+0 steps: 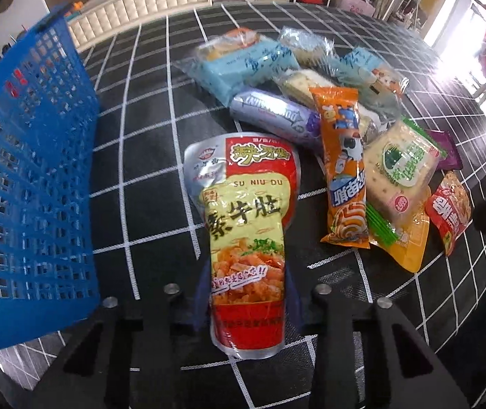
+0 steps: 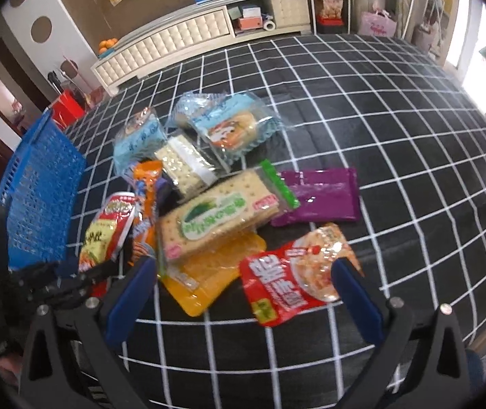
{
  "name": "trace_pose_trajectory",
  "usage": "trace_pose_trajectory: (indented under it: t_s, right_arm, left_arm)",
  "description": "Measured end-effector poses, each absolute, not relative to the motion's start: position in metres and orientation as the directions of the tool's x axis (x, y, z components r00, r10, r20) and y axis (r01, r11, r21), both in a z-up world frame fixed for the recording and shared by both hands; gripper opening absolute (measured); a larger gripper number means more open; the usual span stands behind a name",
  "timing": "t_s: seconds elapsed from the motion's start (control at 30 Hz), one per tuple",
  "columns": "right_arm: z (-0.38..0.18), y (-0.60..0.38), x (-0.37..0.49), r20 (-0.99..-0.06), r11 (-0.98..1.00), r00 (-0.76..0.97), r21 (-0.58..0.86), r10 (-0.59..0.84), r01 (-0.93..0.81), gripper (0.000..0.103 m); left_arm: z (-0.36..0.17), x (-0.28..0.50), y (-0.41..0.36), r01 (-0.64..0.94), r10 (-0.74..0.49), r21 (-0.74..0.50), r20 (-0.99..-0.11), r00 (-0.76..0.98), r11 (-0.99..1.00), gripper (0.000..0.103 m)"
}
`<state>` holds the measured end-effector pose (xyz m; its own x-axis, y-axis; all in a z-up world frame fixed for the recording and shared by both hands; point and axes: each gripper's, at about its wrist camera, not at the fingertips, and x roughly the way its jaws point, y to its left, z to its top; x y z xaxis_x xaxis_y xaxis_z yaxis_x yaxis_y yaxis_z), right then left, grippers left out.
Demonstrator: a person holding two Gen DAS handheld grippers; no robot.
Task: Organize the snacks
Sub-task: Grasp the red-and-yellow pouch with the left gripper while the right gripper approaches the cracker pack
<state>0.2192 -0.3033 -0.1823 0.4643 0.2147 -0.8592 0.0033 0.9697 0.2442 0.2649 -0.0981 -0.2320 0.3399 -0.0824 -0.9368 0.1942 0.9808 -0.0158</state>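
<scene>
Fingers of the left gripper clenched on the red-and-yellow pouch; blue pads flank its lower third at bottom centre of the left wrist view, and the pouch waist looks pinched between them. Pouch long axis runs straight up the frame, in line with the fingers, its top toward frame centre. Whether it is off the cloth, cannot tell.

Blue basket fills the left edge of that view, just beside the pouch, well nearer than the rest of the pile. Judgement: the coming move is a short carry to frame left, and the left hand is the nearer hand to the basket.

Right gripper released, jaws wide, holding nothing. The red noodle packet lies between its pads at lower centre of the right wrist view, long axis tilted up toward the right, not pressed.

Count, from the pile in the right half of the left view:
- 1 red-and-yellow pouch
- 1 orange stick pack, upright in frame
- 1 green-label cracker pack, resting on 1 yellow pouch
- 1 red noodle packet
- 1 purple packet
- 1 silver-purple roll
- 2 light-blue cake packs
- at least 2 clear cracker packs; overlap hides the exact number
- 1 basket

All on the black grid cloth.
</scene>
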Motion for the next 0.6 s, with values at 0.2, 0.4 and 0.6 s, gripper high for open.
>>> trace_pose_trajectory:
  t_s: [0.2, 0.4, 0.6]
  right_arm:
    - [-0.199, -0.298, 0.235, -0.860, 0.924, 0.398, 0.375, 0.318, 0.072, 0.094]
    - [-0.209, -0.297, 0.253, -0.869, 0.920, 0.402, 0.367, 0.288, 0.136, 0.084]
    - [-0.220, -0.299, 0.266, -0.879, 0.917, 0.387, 0.364, 0.278, 0.166, 0.079]
  left_arm:
    - [-0.215, 0.244, -0.090, 0.175, -0.124, -0.058, -0.912, 0.392, 0.983, 0.034]
    - [-0.196, 0.241, -0.088, 0.189, -0.148, -0.072, -0.893, 0.426, 0.979, 0.034]
    - [-0.179, 0.246, -0.093, 0.216, -0.171, -0.078, -0.874, 0.454, 0.973, 0.034]
